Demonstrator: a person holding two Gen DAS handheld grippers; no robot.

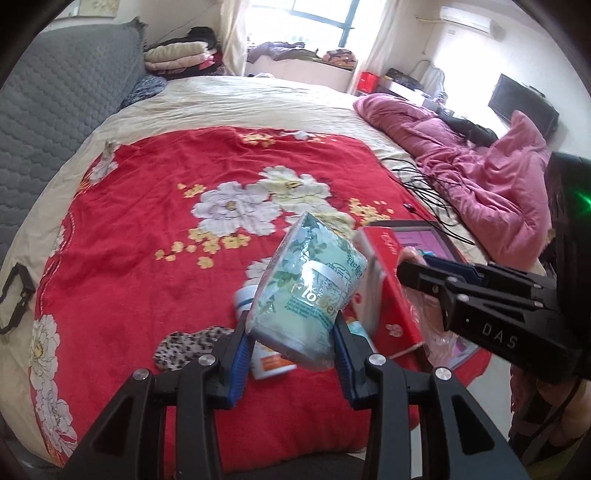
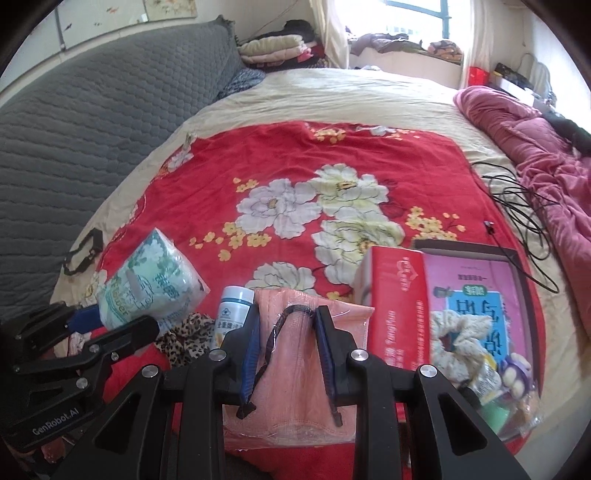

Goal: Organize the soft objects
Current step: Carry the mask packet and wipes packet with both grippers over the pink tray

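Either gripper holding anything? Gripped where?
Left gripper: green floral tissue pack, by its lower end. Right gripper: pink mask packet, mid-body.

- Our left wrist camera looks forward and downward along the left gripper [image 1: 291, 328], close above the red floral blanket [image 1: 147, 236], toward the window [image 1: 317, 18].
- Our right wrist camera looks the same way along the right gripper [image 2: 284, 325], just as near.
- We see the blanket, the red box [image 1: 388, 258], the white bottle [image 2: 232, 314] and each other's gripper in both.
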